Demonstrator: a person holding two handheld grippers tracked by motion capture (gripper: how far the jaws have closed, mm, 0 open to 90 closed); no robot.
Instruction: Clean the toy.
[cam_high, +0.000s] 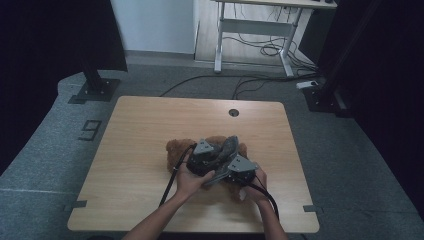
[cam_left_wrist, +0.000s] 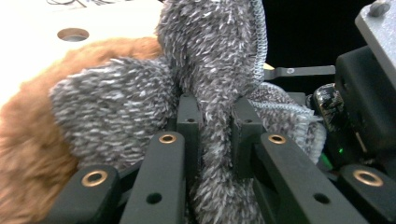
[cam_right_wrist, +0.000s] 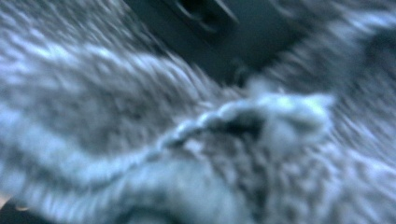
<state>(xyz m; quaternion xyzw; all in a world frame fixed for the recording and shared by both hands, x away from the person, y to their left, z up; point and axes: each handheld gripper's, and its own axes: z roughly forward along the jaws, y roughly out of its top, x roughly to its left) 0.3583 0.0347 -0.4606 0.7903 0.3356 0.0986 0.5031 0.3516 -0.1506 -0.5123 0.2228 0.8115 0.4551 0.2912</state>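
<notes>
Overhead: grey carpeted floor (cam_high: 45, 145), dark curtains at both sides, white-legged desk (cam_high: 250, 30) with loose cables at the back.

Nearer, light wooden surface (cam_high: 140, 150) with a round cable hole (cam_high: 233, 112); brown plush (cam_high: 176, 150) lying at its middle with grey fuzzy sock (cam_left_wrist: 215, 70) on top, touching it. Left tool (cam_high: 212, 150) pinching a fold of that sock between its pads. Right tool (cam_high: 222, 175) just beside, pressed close against the same sock; spread or pinching, cannot tell through the blur.

Grey-and-white flecked fuzzy sock (cam_left_wrist: 205, 70), reddish-brown fur (cam_left_wrist: 28, 140), black tongs (cam_left_wrist: 215, 126)
</notes>
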